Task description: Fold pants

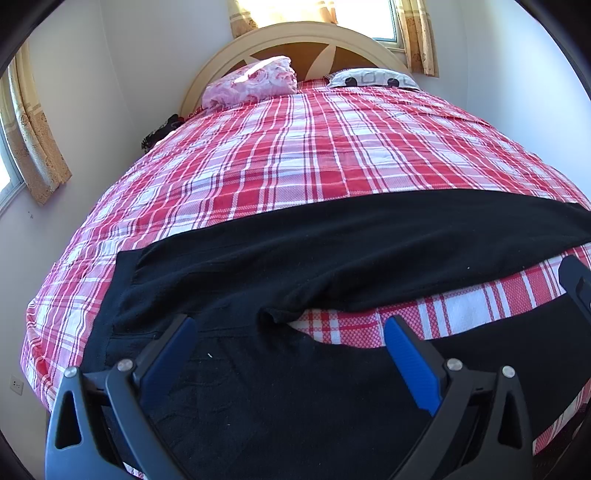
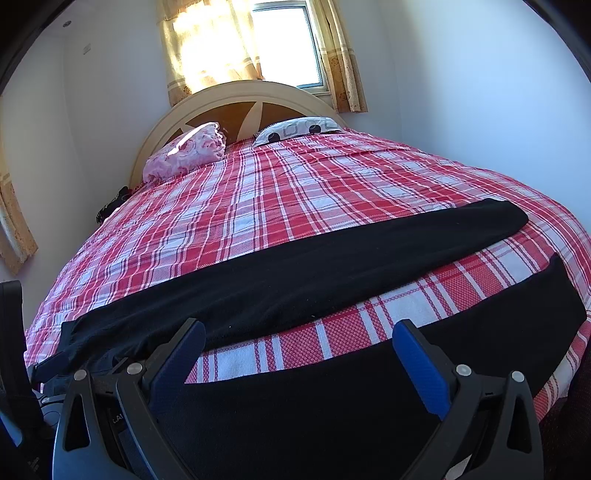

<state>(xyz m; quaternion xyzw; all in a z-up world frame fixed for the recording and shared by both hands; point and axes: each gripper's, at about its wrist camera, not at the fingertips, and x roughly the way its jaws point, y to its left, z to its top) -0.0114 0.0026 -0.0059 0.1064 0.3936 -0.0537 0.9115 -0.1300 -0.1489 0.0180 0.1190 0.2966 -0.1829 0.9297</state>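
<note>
Black pants [image 1: 332,243] lie spread across the near end of a bed with a red and white plaid cover [image 1: 295,147]. The waist is at the left, and the two legs run to the right with a strip of cover between them. My left gripper [image 1: 291,328] is open and empty, low over the crotch area. My right gripper [image 2: 299,332] is open and empty, over the near leg [image 2: 332,406]. The far leg [image 2: 332,254] lies beyond it. The right gripper's finger shows at the right edge of the left wrist view [image 1: 576,284].
A pink floral pillow [image 1: 251,83] and a white patterned pillow [image 1: 373,78] lie against the curved headboard [image 1: 295,33]. Curtained windows are behind the bed and on the left wall. A dark object [image 1: 162,129] sits beside the bed's left side.
</note>
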